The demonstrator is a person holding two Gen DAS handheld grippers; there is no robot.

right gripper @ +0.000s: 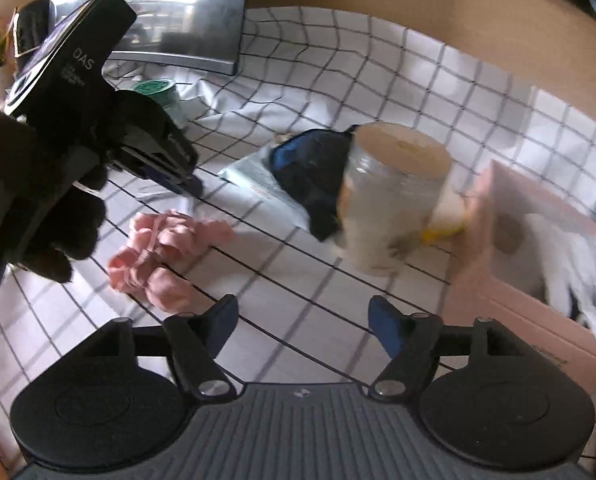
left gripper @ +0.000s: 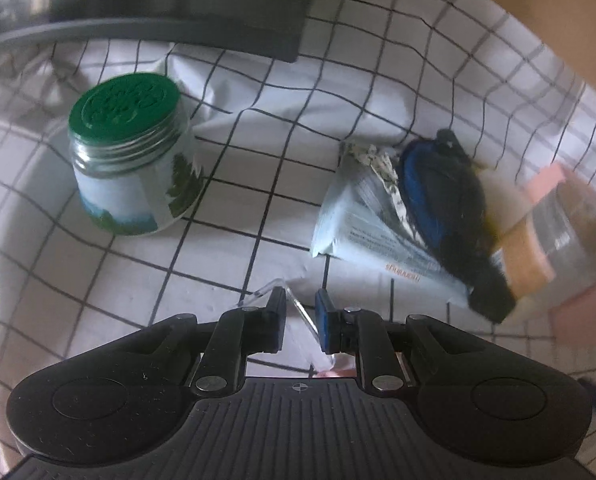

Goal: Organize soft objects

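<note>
My left gripper (left gripper: 300, 318) is shut on a thin clear plastic wrapper (left gripper: 298, 312) with something pink showing low between the fingers. In the right wrist view this left gripper (right gripper: 188, 182), held by a black-gloved hand (right gripper: 38, 208), hangs just above a pink ruffled soft thing (right gripper: 166, 252) over the checked cloth (right gripper: 298, 80). Whether that pink thing rests on the cloth I cannot tell. My right gripper (right gripper: 302, 316) stands open over bare cloth with nothing between its fingers. A dark blue and black soft pouch (left gripper: 446, 208) (right gripper: 314, 168) lies on a pale blue packet (left gripper: 362, 236) (right gripper: 246, 172).
A green-lidded jar (left gripper: 130, 156) (right gripper: 158, 92) stands at the left. A clear jar with a tan lid (left gripper: 566, 232) (right gripper: 394, 200) stands beside the pouch, something yellow (right gripper: 446, 226) behind it. A pink box (right gripper: 510, 292) at the right holds white cloth (right gripper: 578, 276). A monitor (right gripper: 150, 12) is at the back.
</note>
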